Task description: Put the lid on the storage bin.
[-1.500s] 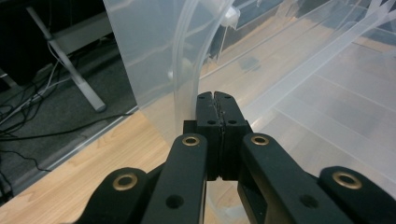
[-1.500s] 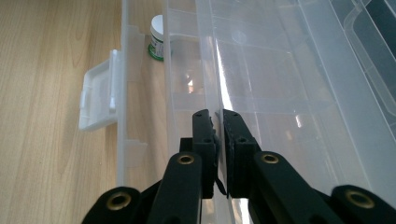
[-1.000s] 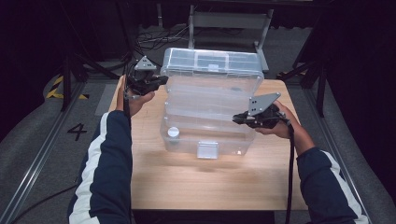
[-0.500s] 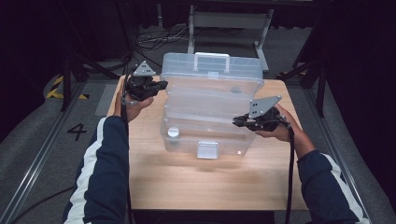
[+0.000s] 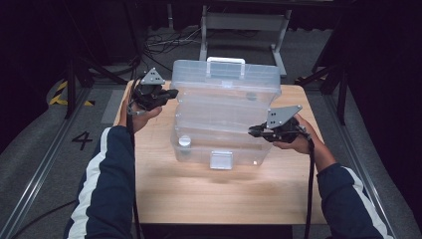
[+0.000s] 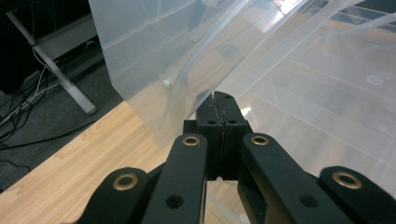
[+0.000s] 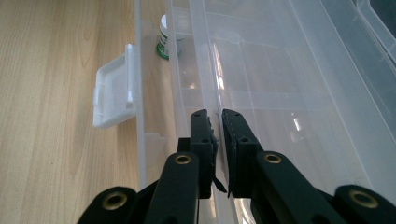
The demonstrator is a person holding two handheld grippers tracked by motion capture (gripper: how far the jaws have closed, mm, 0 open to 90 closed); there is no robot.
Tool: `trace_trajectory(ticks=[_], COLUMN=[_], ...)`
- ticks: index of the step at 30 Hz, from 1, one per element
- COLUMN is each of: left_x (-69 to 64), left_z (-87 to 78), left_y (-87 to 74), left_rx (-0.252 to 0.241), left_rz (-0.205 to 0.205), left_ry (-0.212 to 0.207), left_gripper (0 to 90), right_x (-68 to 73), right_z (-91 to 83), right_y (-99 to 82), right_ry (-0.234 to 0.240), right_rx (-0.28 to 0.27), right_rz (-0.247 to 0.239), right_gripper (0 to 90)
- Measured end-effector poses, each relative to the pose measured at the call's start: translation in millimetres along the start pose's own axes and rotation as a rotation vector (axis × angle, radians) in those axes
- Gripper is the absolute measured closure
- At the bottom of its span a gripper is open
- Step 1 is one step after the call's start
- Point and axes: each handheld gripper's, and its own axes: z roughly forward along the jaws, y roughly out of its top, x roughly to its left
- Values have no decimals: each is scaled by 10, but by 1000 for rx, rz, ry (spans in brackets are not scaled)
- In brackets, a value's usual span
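Observation:
A clear plastic storage box (image 5: 199,149) stands mid-table, its lid (image 5: 224,94) tilted up with the white handle (image 5: 225,60) at the top. My left gripper (image 5: 173,93) is at the lid's left edge. Its jaws are pressed together on the rim (image 6: 219,95). My right gripper (image 5: 251,130) grips the lid's right edge. The thin clear rim runs through the narrow gap between its jaws (image 7: 215,114). A small white jar (image 5: 184,141) with a green band (image 7: 164,39) sits inside the box. The white latch (image 7: 112,93) hangs on the front wall.
The wooden table (image 5: 224,199) has bare room in front of the box and at both sides. A metal frame (image 5: 239,22) and cables (image 5: 159,42) lie on the floor beyond the far edge. Dark stands flank the table.
The lid has tipped between the two grippers, so its handle now stands at the top and its face shows more. Both hands have barely shifted.

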Motion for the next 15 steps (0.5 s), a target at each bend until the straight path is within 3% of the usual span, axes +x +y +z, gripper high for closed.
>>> trace_trajectory(ticks=[15], left_x=[-62], left_z=[-35], left_y=[-76], left_rx=[-12], left_rz=[18], left_ry=[-18], left_gripper=[899], right_x=[34], right_z=[-13], right_y=[-21], right_ry=[-14], right_rx=[9], right_rz=[24], right_gripper=[823])
